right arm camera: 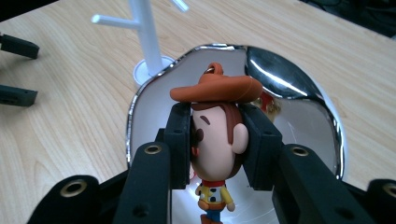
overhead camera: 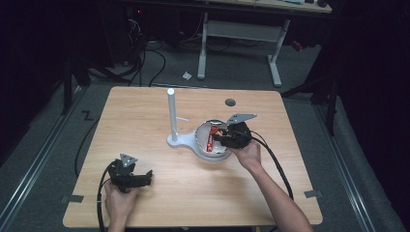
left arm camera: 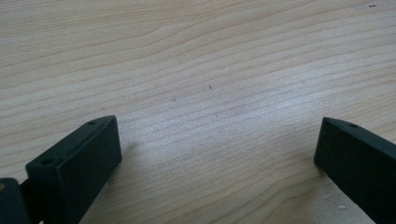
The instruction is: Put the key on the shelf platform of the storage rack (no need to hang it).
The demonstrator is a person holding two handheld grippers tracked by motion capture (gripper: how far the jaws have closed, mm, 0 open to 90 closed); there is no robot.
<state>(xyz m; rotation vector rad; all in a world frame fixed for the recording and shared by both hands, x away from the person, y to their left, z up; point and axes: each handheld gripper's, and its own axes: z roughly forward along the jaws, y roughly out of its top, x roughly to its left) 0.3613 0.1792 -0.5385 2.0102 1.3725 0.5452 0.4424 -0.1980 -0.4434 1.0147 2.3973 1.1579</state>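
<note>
A small cowboy figure (right arm camera: 219,135) with a brown hat hangs by its head between the jaws of my right gripper (right arm camera: 217,140), which is shut on it, just over a shiny metal bowl (right arm camera: 299,107). In the high view the right gripper (overhead camera: 227,135) sits at the bowl's (overhead camera: 203,147) right rim, and the figure (overhead camera: 212,139) shows as red and orange inside. My left gripper (overhead camera: 145,178) rests low at the table's front left, open, with bare wood between its jaws (left arm camera: 217,154).
A white stand with a tall post and side pegs (overhead camera: 171,116) rises just left of the bowl, its post (right arm camera: 147,37) close behind the bowl's far rim. A round cable hole (overhead camera: 230,102) is in the table's back. The wooden table (overhead camera: 145,125) has bare room on the left.
</note>
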